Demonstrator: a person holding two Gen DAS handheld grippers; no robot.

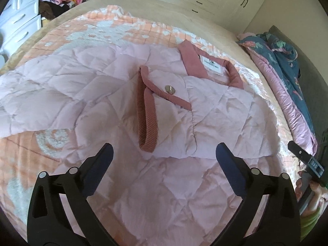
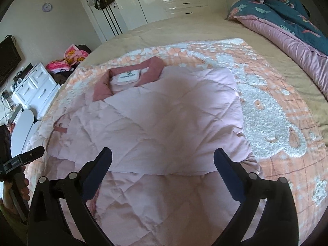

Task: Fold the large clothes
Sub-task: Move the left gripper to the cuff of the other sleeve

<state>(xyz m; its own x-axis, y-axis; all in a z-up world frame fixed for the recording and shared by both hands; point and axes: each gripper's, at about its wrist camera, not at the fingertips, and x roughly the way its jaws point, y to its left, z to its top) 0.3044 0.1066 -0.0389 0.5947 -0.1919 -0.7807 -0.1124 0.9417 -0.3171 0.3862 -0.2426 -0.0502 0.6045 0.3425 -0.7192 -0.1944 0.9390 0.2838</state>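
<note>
Lying folded on the peach-and-white blanket [image 2: 272,123] is the pink quilted jacket [image 1: 114,94], sleeves turned in over the body, dusty-rose collar [image 1: 191,59] at the far end and ribbed cuff [image 1: 146,121] on top. Left gripper [image 1: 164,153] and right gripper [image 2: 163,157] hover above its near hem, jaws wide apart, nothing between them. Teal floral duvet [image 2: 287,6] bunched along the bed edge; white drawers [image 1: 18,16] beyond.
</note>
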